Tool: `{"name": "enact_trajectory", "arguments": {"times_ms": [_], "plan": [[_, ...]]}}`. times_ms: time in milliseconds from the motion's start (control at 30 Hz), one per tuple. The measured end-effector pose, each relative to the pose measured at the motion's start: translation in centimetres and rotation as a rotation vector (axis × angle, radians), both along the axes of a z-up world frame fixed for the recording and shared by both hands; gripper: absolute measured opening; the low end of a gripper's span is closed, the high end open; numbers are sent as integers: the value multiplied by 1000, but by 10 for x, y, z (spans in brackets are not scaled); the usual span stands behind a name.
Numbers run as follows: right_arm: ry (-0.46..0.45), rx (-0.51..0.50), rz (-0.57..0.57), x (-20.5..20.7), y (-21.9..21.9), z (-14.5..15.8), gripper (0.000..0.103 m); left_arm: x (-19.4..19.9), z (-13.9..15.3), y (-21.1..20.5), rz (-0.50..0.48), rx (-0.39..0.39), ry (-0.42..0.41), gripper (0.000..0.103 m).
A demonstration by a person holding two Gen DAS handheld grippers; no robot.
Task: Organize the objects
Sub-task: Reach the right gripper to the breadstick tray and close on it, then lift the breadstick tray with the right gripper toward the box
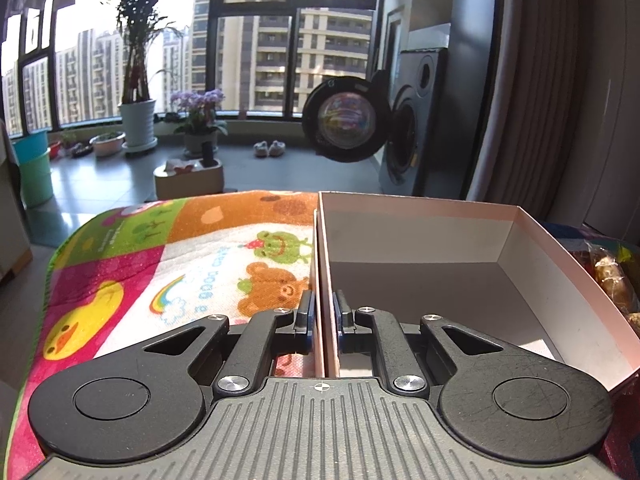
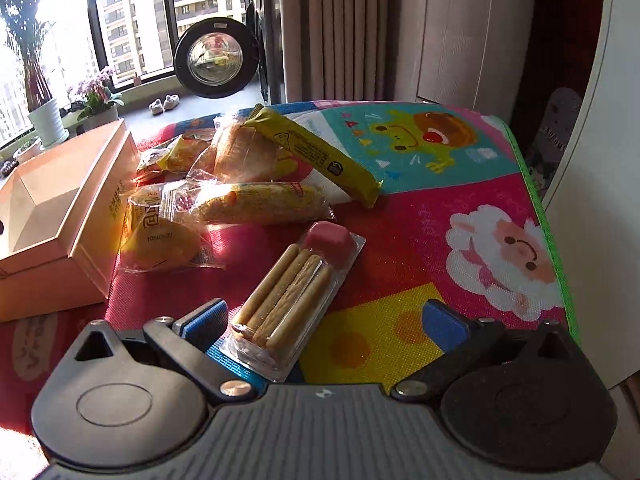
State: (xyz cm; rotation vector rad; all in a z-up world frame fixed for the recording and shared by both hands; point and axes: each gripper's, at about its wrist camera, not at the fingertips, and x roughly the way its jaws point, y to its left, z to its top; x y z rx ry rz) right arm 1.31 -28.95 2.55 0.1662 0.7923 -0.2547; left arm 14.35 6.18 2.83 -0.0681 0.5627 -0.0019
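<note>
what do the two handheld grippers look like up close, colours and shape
Both look alike: a grey ribbed body with a small crosshair mark, black linkage arms on round black pivots, silver screws, and blue pads on the fingers. That goes for the left gripper and the right gripper. No cables or sleeves show.

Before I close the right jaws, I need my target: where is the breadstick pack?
In the right wrist view, the breadstick pack lies on the mat between the open jaws, nearer the left one, just below the wrapped breads.

A home's sunlit balcony room is shown: a front-loading washing machine (image 1: 404, 136) with its round door (image 1: 345, 120) open, potted plants (image 1: 138, 120) and orchids (image 1: 198, 106) along large windows, slippers (image 1: 269, 148) on the tiled floor, high-rise flats outside.
</note>
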Motion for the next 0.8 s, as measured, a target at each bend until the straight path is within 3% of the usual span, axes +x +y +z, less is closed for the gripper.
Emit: {"name": "enact_trajectory", "arguments": {"times_ms": [133,233,333,433,467,533,733,800], "plan": [[-1,99,-40,21,-9,-8,103,-3,1,0,0,8,-27,11],[19,46,-34,42,1,-19,103,-6,3,1,1,6,-55,11],[1,-116,24,52,27,-22,89,-8,4,0,-1,20,-71,10],[12,-181,90,51,42,-16,63,-8,4,-2,-3,33,-81,10],[21,-199,100,49,45,-14,50,-9,4,-2,-4,35,-85,10],[32,-205,125,44,45,-10,40,-9,3,-2,-5,31,-90,10],[55,-191,143,23,40,9,21,-8,3,2,-7,19,-86,10],[53,-180,156,16,42,15,5,-9,3,3,-9,14,-80,10]]}}
